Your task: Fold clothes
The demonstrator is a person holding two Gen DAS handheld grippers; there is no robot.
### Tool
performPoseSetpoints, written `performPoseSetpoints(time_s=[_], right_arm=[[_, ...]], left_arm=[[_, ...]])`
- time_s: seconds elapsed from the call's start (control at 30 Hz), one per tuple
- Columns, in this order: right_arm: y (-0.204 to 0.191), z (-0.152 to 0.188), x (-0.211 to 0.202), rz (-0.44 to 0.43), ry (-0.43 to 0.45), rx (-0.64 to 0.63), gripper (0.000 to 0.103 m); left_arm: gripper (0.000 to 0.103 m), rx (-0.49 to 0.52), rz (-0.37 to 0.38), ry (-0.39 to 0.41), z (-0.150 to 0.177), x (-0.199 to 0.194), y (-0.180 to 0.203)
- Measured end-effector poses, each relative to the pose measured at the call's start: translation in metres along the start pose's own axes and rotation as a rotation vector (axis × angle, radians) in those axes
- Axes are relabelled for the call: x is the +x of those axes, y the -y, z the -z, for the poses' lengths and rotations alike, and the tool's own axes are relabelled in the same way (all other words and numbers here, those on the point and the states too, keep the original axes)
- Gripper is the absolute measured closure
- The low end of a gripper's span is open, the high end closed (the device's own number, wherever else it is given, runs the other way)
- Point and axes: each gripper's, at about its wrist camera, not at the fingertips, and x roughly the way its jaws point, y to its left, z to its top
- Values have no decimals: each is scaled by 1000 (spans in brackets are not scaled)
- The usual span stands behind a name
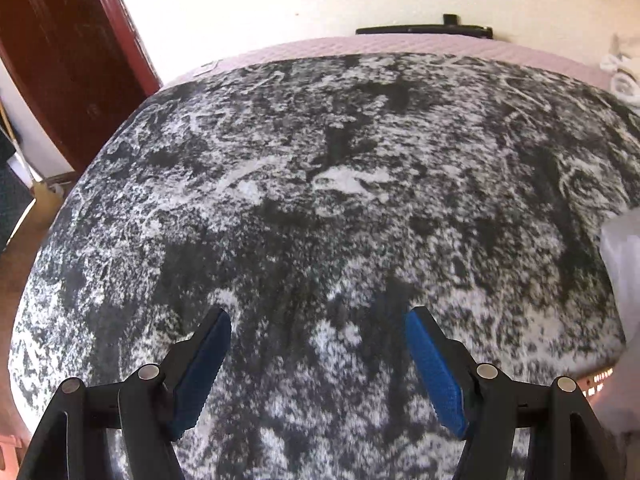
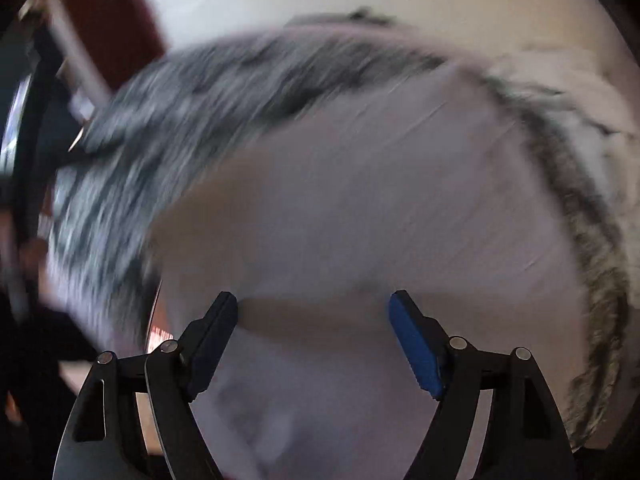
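A white garment lies spread on a black-and-white mottled blanket that covers the bed. In the left wrist view only the garment's edge shows at the far right. My left gripper is open and empty, hovering over bare blanket to the left of the garment. My right gripper is open and empty just above the garment, with a fold or hem lying between its fingers. The right wrist view is blurred by motion.
A pink quilted bedcover shows past the blanket at the far edge, by a cream wall. A dark red door stands at the left. A black object lies behind the bed. White items sit at the far right.
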Motion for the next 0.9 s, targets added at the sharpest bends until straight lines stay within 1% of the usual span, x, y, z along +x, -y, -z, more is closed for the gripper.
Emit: performPoseSetpoints(time_s=[0.03, 0.07, 0.1, 0.13, 0.17, 0.2, 0.23, 0.27, 0.3, 0.33, 0.43, 0.5, 0.6, 0.67, 0.7, 0.8, 0.87, 0.9], right_arm=[[-14, 9, 12, 40, -23, -64, 16], [-20, 14, 26, 101, -25, -109, 17], [-27, 21, 36, 170, -12, -152, 21], [-32, 25, 42, 212, 13, -184, 33], [-36, 26, 44, 219, 35, -207, 41], [-40, 27, 45, 228, 56, -229, 59], [-39, 23, 40, 248, 66, -228, 87], [-33, 20, 37, 247, 73, -196, 90], [-24, 17, 34, 222, 78, -143, 100], [-14, 12, 27, 208, 96, -94, 103], [10, -1, 0, 282, 213, 5, 103], [24, -12, -29, 396, 332, 62, 103], [55, -27, -67, 454, 440, 180, 103], [71, -32, -87, 513, 499, 229, 103], [78, -32, -95, 540, 523, 251, 103], [96, -32, -104, 583, 572, 320, 103], [106, -32, -100, 643, 578, 341, 103], [112, -31, -97, 651, 565, 352, 103]], left_arm=[[26, 5, -2, 1, 1, -2, 1], [26, 13, -6, 2, 3, -4, 2], [26, 17, -9, 4, 4, -6, 3], [26, 17, -9, 8, 5, -9, 4], [26, 17, -9, 13, 5, -12, 4], [26, 17, -8, 17, 6, -15, 5], [26, 17, -4, 20, 7, -18, 5], [26, 15, -1, 23, 8, -20, 5], [26, 12, 1, 24, 9, -22, 4], [26, 9, 3, 25, 9, -24, 3], [26, 3, 15, 30, 10, -29, -1], [26, -5, 13, 36, 9, -31, -5], [26, -14, 9, 29, 9, -30, -10], [26, -17, 7, 20, 10, -28, -12], [26, -17, 4, 18, 11, -27, -13], [26, -10, -5, 12, 12, -25, -12], [26, -4, -9, 6, 12, -23, -10], [26, -1, -10, 3, 12, -22, -9]])
